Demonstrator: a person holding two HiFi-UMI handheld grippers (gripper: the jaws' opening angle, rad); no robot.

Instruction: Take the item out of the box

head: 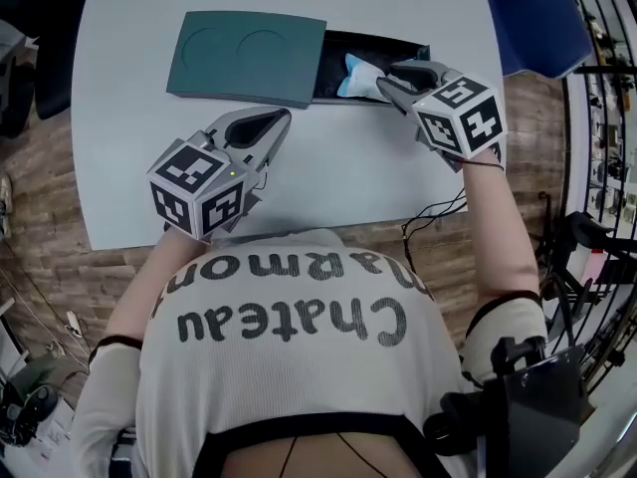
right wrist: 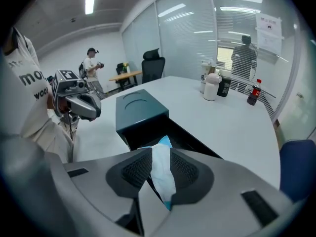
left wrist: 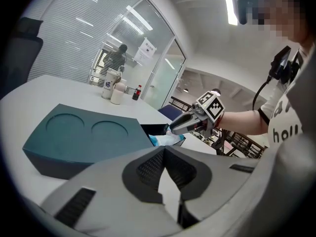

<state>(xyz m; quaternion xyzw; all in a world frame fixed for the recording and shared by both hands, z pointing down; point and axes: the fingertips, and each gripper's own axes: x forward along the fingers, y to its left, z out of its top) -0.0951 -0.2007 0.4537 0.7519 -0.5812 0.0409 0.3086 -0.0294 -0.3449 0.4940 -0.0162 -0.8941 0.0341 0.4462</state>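
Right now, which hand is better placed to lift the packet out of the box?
Right. The right tool is at the open box with the white-and-blue packet between its jaws; the left tool hangs empty over the table, short of the box.

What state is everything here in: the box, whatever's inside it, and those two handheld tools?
Box: flat on the table, opened.
Drawer: slid partway out.
Packet: still in the drawer, between the right jaws.
Right gripper: jaws apart around the packet.
Left gripper: jaws shut, empty.
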